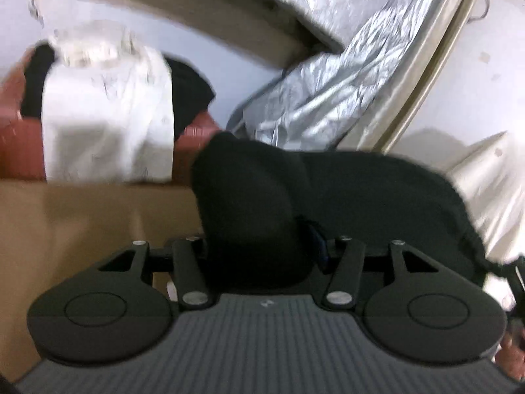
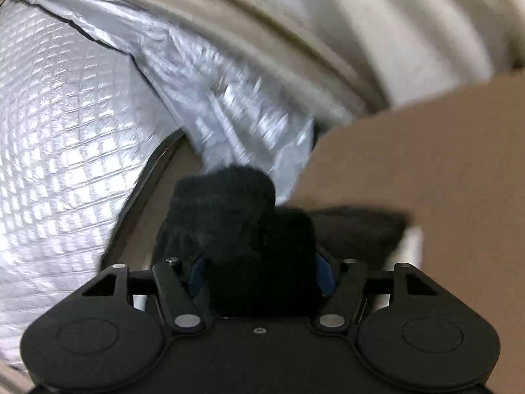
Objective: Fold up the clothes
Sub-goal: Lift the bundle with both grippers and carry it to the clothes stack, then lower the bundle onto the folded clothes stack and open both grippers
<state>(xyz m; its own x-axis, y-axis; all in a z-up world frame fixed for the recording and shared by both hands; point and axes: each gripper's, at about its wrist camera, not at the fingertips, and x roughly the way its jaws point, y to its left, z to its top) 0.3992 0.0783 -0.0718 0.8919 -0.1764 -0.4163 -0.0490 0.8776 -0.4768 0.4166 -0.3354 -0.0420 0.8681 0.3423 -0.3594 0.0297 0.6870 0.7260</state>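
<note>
In the left wrist view a black garment (image 1: 361,190) lies across the brown table (image 1: 82,223). A bunched fold of it rises between the fingers of my left gripper (image 1: 259,243). The cloth hides the left fingertip, and only the right blue pad (image 1: 317,243) shows, so I cannot tell whether the pads press on it. In the right wrist view my right gripper (image 2: 261,262) stands wide. Another bunch of the black garment (image 2: 226,197) fills the gap, and both blue pads (image 2: 197,269) show beside it. The picture is blurred.
A white garment (image 1: 108,115) and a black one (image 1: 190,92) hang over a red-brown seat (image 1: 19,144) behind the table. Crinkled silver foil sheeting (image 1: 328,92) (image 2: 65,131) covers the wall ahead. A pale cloth (image 1: 492,190) lies at the right.
</note>
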